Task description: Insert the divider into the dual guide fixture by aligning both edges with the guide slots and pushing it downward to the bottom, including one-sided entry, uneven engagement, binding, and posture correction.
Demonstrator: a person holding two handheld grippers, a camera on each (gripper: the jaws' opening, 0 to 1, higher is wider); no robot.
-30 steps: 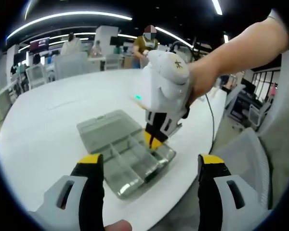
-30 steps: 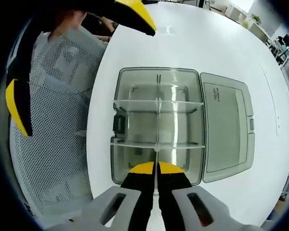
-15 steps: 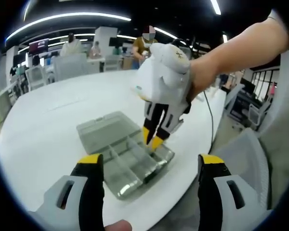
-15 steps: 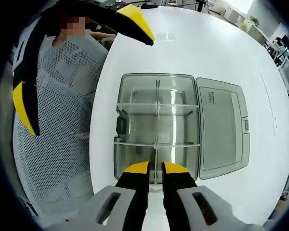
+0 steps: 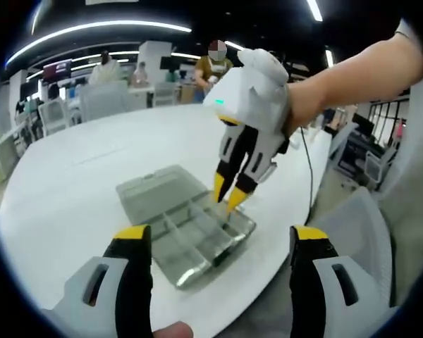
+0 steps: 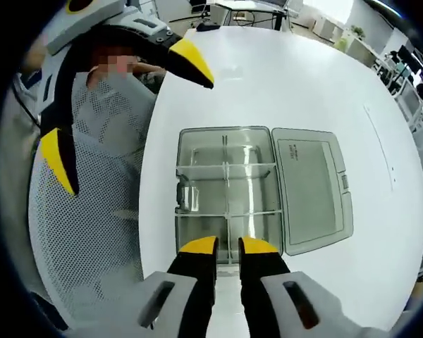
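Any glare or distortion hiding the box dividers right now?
Right gripper view: dividers in the clear box readable, mild sheen, bright white table. Left gripper view: fisheye bends the ceiling lights; the box is small, dividers faint.

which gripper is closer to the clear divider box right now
Right. The right gripper hangs just above the clear divider box, fingers slightly parted. The left gripper is held back off the table edge, fingers wide open.
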